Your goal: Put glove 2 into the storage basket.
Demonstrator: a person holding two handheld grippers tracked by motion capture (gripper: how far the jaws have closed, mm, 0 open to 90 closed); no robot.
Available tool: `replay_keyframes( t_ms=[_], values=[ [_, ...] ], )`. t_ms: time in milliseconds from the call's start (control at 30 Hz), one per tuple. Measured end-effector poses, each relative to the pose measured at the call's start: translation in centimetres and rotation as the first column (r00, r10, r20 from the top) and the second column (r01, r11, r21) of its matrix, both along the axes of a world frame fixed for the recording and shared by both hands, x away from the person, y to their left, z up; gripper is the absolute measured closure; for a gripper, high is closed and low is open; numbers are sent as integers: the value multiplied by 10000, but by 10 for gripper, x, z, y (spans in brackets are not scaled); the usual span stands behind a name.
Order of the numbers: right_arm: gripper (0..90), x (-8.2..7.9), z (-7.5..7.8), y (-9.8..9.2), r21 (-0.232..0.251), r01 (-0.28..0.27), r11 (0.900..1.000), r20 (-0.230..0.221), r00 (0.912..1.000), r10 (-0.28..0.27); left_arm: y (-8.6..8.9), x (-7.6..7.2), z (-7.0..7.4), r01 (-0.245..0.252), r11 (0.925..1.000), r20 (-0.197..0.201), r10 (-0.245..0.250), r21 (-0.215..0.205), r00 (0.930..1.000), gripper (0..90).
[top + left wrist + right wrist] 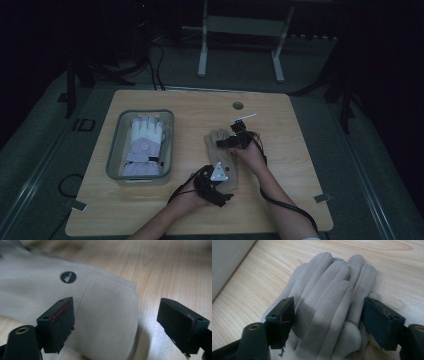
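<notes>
Working at the wooden table (150, 210), we have a beige glove (223, 155) lying flat near its middle, fingers pointing away from us. Our left gripper (216, 186) sits at the cuff end; in the left gripper view its jaws stand apart, one over the cuff (110, 315) near a small dark round logo (68, 277), the other over bare wood, and neither presses the fabric. Our right gripper (235, 140) is at the finger end; in the right gripper view its jaws stand apart on either side of the glove's fingers (329, 297), without clamping them. To the left, well apart, a clear bin (114, 150) holds a white glove (144, 145).
</notes>
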State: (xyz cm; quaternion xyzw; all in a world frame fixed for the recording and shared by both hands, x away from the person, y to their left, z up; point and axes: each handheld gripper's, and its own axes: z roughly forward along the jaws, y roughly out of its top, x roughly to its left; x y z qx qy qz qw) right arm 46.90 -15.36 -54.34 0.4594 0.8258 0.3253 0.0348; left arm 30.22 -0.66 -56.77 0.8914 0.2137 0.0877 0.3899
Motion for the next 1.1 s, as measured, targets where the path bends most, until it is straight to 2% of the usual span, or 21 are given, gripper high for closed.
replay_keyframes(
  t_ms=[133, 233, 300, 367, 433, 500, 533, 600, 667, 700, 833, 1100],
  values=[
    [352, 0, 1, 2, -539, -356, 9979, -42, 9994, 354, -2, 5, 4, 121, 9980, 132, -130, 626, 9998, 250],
    [411, 0, 0, 6, -909, -619, 9939, 74, 9980, 628, -4, 6, 5, 15, 9939, 539, -75, 1104, 9985, 354],
    [470, -1, 0, 8, -964, -655, 9932, 74, 9978, 665, -5, 6, 5, -46, 9896, 934, -90, 1438, 9956, 422],
    [523, -2, 0, 8, -952, -723, 9928, 88, 9973, 735, -5, 8, 6, -106, 9884, 1029, -52, 1518, 9947, 506],
    [574, -1, 1, 7, -824, -692, 9942, 25, 9976, 697, -5, 9, 6, -349, 9862, 1215, 152, 1619, 9925, 642],
    [630, -1, 1, 6, -713, -652, 9953, 0, 9979, 654, -4, 12, 7, -429, 9872, 1125, 257, 1534, 9933, 743],
    [662, -2, 3, 5, -611, -601, 9963, 12, 9982, 603, -3, 13, 8, -444, 9889, 959, 310, 1415, 9949, 762],
    [712, -3, 6, 4, -466, -633, 9969, 73, 9979, 637, -2, 13, 9, -491, 9897, 901, 372, 1343, 9952, 783],
    [730, -5, 8, 6, -602, -634, 9962, 258, 9975, 651, -1, 12, 10, -528, 9900, 918, 409, 1311, 9949, 797],
    [735, -5, 9, 7, -632, -658, 9958, 293, 9973, 678, -1, 11, 11, -563, 9900, 956, 441, 1295, 9944, 802],
    [744, -5, 17, 6, -54, -635, 9980, 292, 9975, 636, 0, 9, 17, -646, 9907, 1012, 525, 1200, 9935, 807],
    [743, -7, 35, 6, 232, -663, 9975, 595, 9961, 649, 7, 6, 35, -780, 9906, 1307, 630, 1127, 9894, 812]
  ],
)
